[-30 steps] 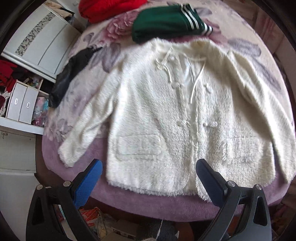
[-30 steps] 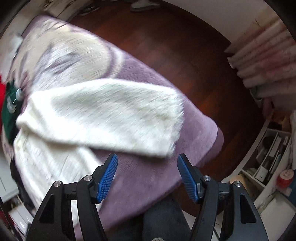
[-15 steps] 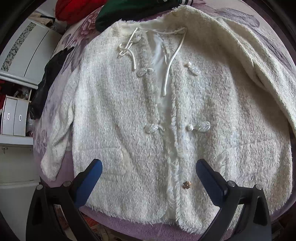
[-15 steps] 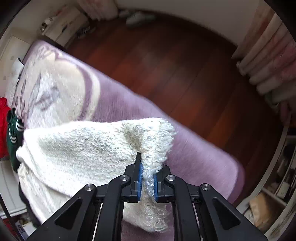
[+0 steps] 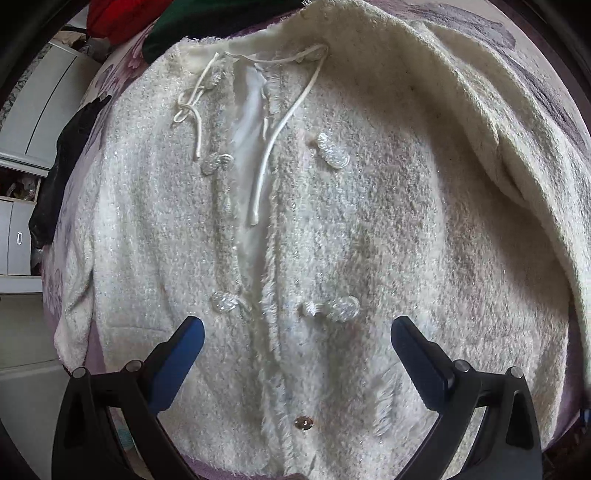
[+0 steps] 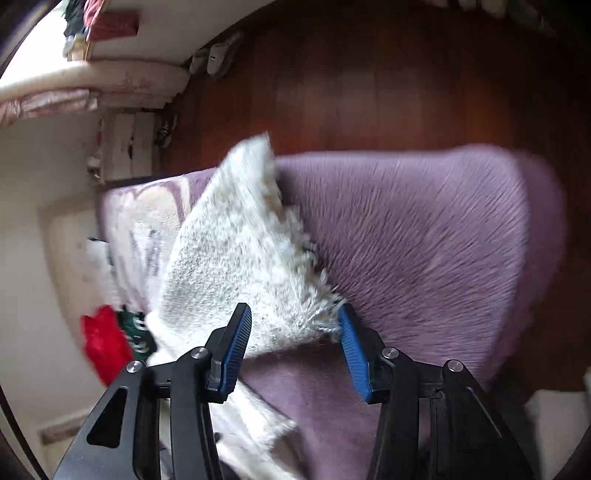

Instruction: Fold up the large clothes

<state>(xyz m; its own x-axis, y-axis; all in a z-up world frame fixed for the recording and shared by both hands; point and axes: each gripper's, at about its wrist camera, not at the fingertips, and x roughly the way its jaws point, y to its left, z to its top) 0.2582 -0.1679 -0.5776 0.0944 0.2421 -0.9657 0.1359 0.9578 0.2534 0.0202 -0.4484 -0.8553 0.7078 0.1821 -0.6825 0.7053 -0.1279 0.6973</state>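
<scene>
A fluffy white jacket (image 5: 369, 221) lies front-up on a purple blanket, with cords at the collar and beaded clasps down the middle. My left gripper (image 5: 297, 354) hovers close over the jacket's lower front, open, with nothing between its fingers. In the left wrist view the right sleeve (image 5: 498, 129) is raised into a fold over the jacket's side. In the right wrist view that sleeve (image 6: 240, 251) stands up off the blanket (image 6: 424, 240). Its cuff sits between the jaws of my right gripper (image 6: 293, 339), which are opening, and the pads no longer pinch it.
A red garment (image 5: 110, 14), a green one (image 5: 221, 22) and a black one (image 5: 62, 177) lie beyond the jacket's collar and left side. White cabinets (image 5: 22, 221) stand to the left. Dark wood floor (image 6: 369, 74) shows past the blanket's edge.
My left gripper has come down closer over the jacket. My right gripper shut on the sleeve cuff, rolled and swung it over, and its jaws have now parted.
</scene>
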